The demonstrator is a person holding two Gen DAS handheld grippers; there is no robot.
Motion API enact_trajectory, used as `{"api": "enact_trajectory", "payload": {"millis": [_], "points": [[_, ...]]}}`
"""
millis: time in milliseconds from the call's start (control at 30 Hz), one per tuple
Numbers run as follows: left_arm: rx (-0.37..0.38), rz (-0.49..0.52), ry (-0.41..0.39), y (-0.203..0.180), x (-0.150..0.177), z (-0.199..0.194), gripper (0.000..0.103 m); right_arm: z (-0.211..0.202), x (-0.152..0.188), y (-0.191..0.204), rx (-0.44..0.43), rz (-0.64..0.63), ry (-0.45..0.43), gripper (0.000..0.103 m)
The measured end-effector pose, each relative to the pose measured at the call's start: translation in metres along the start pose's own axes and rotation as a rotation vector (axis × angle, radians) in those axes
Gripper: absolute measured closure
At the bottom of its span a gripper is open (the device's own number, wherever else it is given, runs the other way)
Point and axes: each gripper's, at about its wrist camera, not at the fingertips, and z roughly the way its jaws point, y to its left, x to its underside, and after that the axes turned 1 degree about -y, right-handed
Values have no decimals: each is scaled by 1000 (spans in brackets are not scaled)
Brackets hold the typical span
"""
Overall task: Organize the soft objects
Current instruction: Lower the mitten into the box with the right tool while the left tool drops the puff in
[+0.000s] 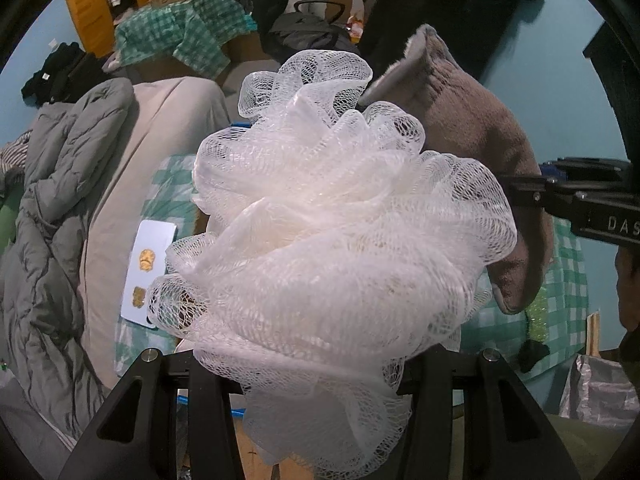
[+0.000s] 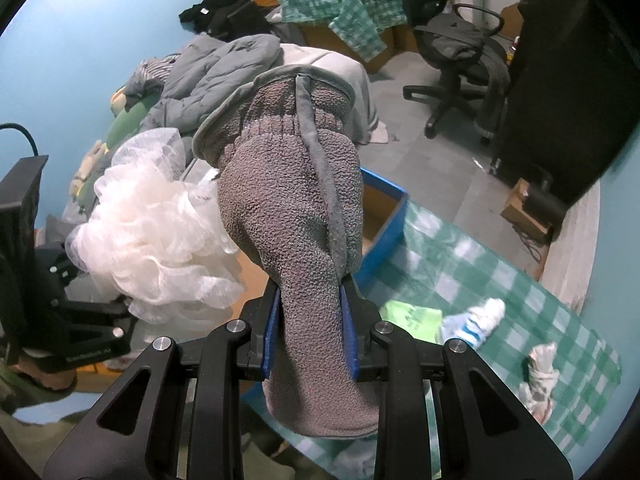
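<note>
A white mesh bath loofah (image 1: 336, 236) fills the left wrist view. My left gripper (image 1: 320, 368) is shut on it, and the puff hides the fingertips. Beside it on the right hangs a grey fleece glove (image 1: 472, 152), held by my right gripper (image 1: 560, 192). In the right wrist view, the grey fleece glove (image 2: 296, 208) stands cuff-up, pinched between the blue pads (image 2: 270, 332) of my right gripper (image 2: 310, 320). The loofah (image 2: 156, 232) is to its left and touches it, carried by my left gripper (image 2: 80, 308). A blue-sided cardboard box (image 2: 390, 216) lies open below both.
A green checked cloth (image 2: 500, 260) carries two rolled socks (image 2: 480, 320) (image 2: 540, 368) and a green packet (image 2: 416, 320). A grey quilted jacket (image 1: 52, 200) and a beige cushion (image 1: 132, 184) lie to the left. An office chair (image 2: 460, 60) stands further back.
</note>
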Motion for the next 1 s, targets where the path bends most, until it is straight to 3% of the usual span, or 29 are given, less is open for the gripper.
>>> {"api": "enact_trajectory", "payload": {"millis": [400, 733, 900, 1000], "points": [[-15, -16, 57, 34, 9, 26, 55, 48, -32, 29, -8, 7, 41, 78], [-11, -14, 96, 44, 8, 50, 53, 83, -39, 37, 5, 45, 87, 78], [-7, -29, 120, 47, 9, 56, 45, 96, -41, 39, 26, 60, 110, 68], [-24, -2, 115, 47, 11, 54, 36, 96, -40, 42, 45, 56, 113, 58]]}}
